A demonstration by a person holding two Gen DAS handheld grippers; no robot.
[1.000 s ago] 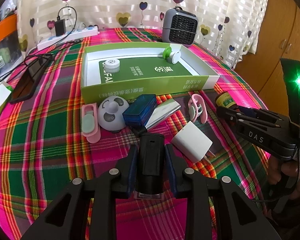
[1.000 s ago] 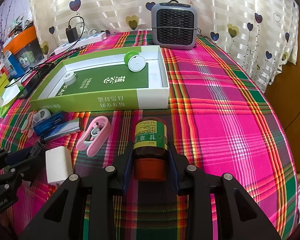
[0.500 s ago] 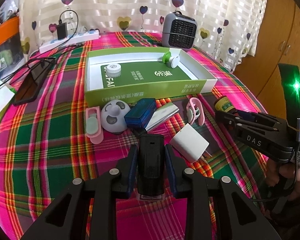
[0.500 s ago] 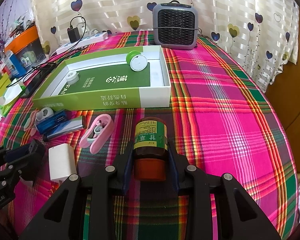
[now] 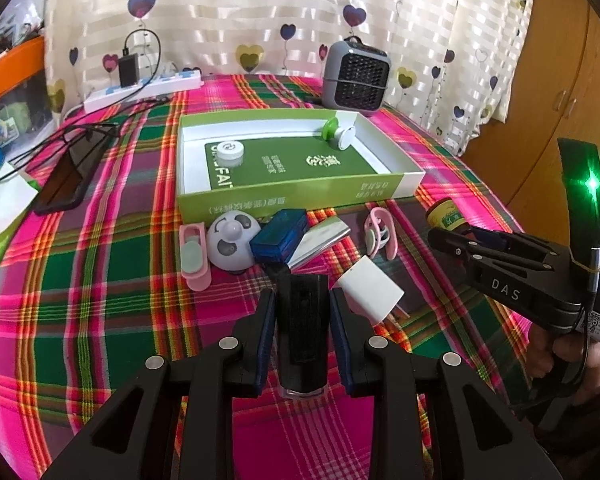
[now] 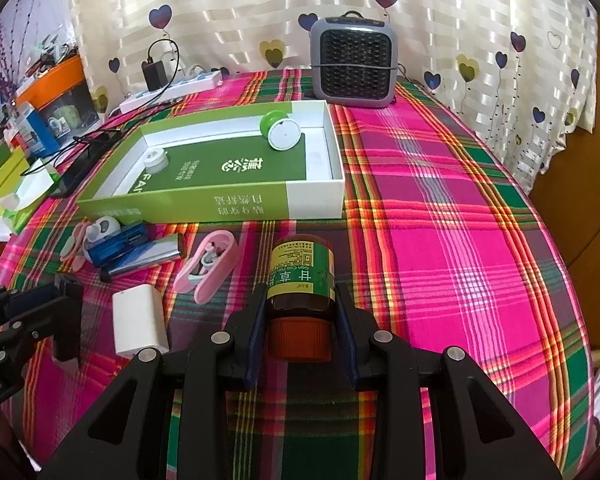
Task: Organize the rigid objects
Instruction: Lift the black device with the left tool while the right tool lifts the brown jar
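Observation:
My left gripper (image 5: 302, 300) is shut on a black rectangular gadget (image 5: 303, 328), held above the plaid cloth near the front. My right gripper (image 6: 302, 292) is shut on a brown medicine bottle (image 6: 302, 276) with a green label and orange cap. The green and white box (image 5: 292, 196) lies open ahead, with a white round jar (image 5: 229, 152) and a green and white roll (image 5: 338, 134) inside. In front of it lie a pink case (image 5: 194, 256), a white round fan (image 5: 232, 244), a blue box (image 5: 280, 236), a silver bar (image 5: 320, 240), a pink open case (image 5: 380, 230) and a white charger (image 5: 370, 292).
A grey heater (image 6: 354, 62) stands at the back of the table. A power strip (image 5: 140, 90) with cables and a black phone (image 5: 74, 176) lie at the back left. Coloured boxes (image 6: 4, 168) stand off the left edge. A wooden cabinet (image 5: 560, 100) is to the right.
Both grippers have lifted and drawn back a little with their objects still held. The loose things on the cloth have not moved.

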